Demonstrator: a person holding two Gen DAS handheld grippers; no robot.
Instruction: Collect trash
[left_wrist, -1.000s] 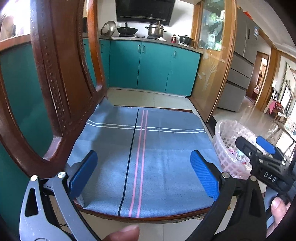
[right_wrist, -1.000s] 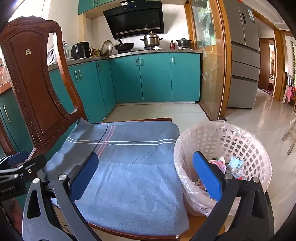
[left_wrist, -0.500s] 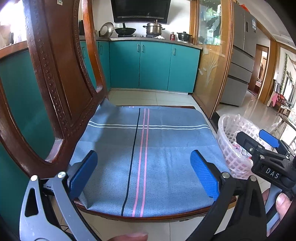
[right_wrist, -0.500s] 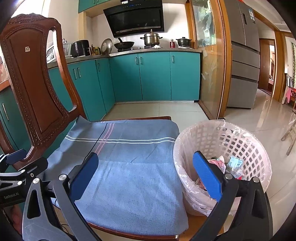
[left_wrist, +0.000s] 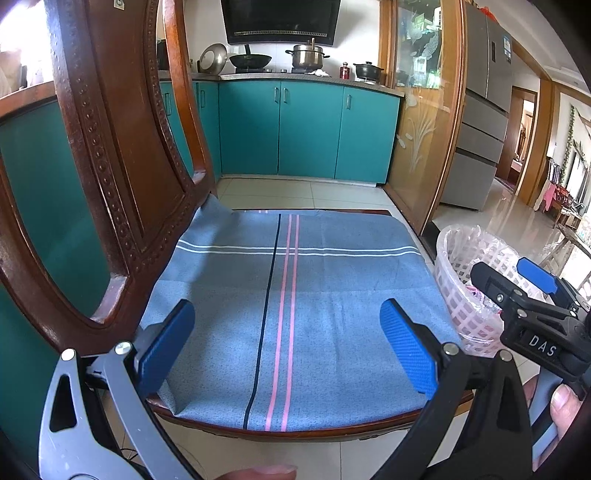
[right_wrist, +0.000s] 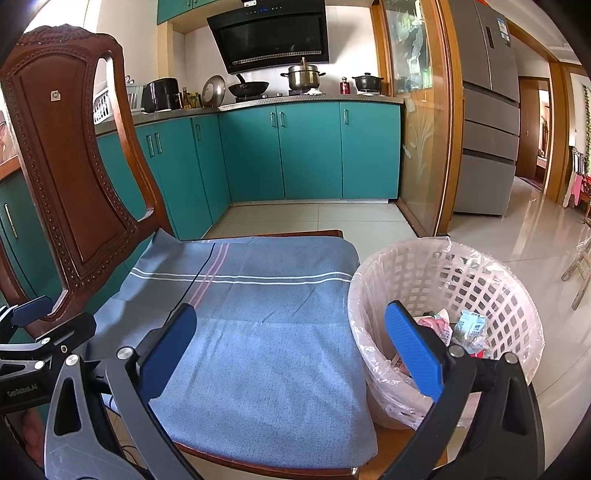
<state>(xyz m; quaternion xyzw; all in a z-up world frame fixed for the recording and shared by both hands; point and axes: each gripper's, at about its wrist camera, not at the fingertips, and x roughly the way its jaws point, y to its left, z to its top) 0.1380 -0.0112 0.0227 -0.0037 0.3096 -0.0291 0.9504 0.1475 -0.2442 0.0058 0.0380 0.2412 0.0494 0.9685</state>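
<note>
Both grippers are being drawn slightly back and up from a second ago, so that more of the chair seat and the floor beyond it is being taken in by each camera. The left gripper (left_wrist: 286, 345) is being held over the near edge of the seat, its blue pads (left_wrist: 168, 343) spread wide apart with nothing between them. The right gripper (right_wrist: 291, 349) is being held just to its right, pads equally wide apart and gripping nothing; in the left wrist view it (left_wrist: 517, 284) is being seen from the side in front of the basket. The wooden chair (left_wrist: 110, 155) is being kept square in view, its seat covered by a blue striped cloth (left_wrist: 295, 295) that is lying flat. The waste basket (right_wrist: 513, 295), a pale lattice bin lined with a clear plastic bag, is standing on the tiled floor just beside the right edge of the seat. The trash (right_wrist: 461, 328) is lying inside the basket: crumpled wrappers and a small carton are being glimpsed past the right gripper's right-hand pad. Behind, teal kitchen cabinets (right_wrist: 314, 147) are being shown along the wall, with pots on the counter.
</note>
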